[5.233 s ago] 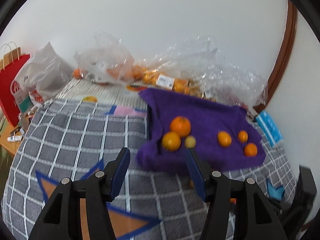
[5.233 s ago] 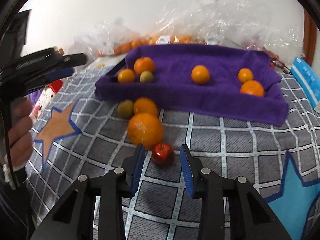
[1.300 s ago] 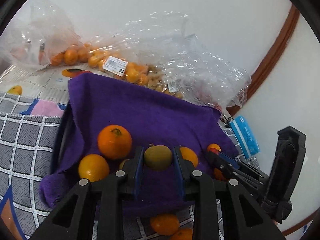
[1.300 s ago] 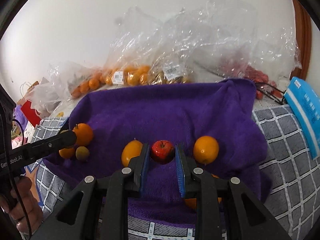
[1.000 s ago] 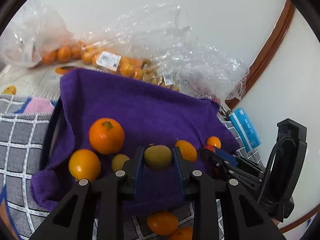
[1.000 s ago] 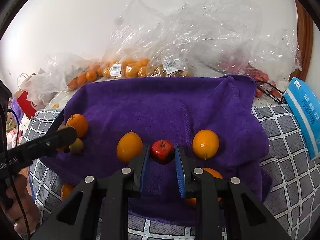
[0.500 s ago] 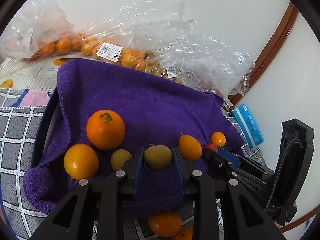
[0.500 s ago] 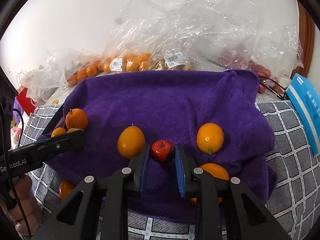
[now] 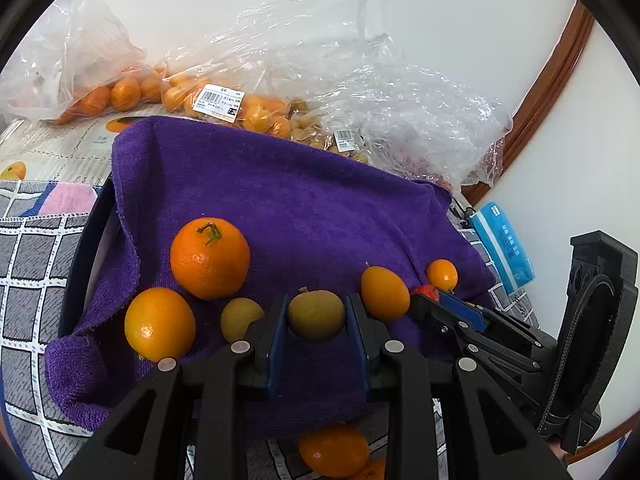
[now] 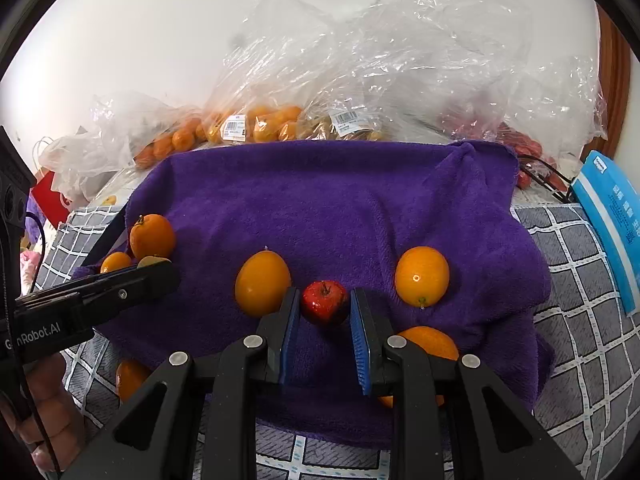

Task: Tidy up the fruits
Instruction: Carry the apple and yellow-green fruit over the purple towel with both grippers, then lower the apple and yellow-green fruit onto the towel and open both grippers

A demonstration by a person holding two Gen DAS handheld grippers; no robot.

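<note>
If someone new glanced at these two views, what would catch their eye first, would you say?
Probably the purple towel spread over the grey checked cover, dotted with oranges. Next, the two held fruits above it: the right gripper is shut on a small red fruit, and the left gripper on a yellow-green fruit. Behind the towel, clear plastic bags of more fruit are piled against the wall.

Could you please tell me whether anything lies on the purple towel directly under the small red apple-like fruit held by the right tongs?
Nothing visible does. The small red apple-like fruit in the right tongs hangs over bare purple towel, between two oval orange citrus fruits.
</note>
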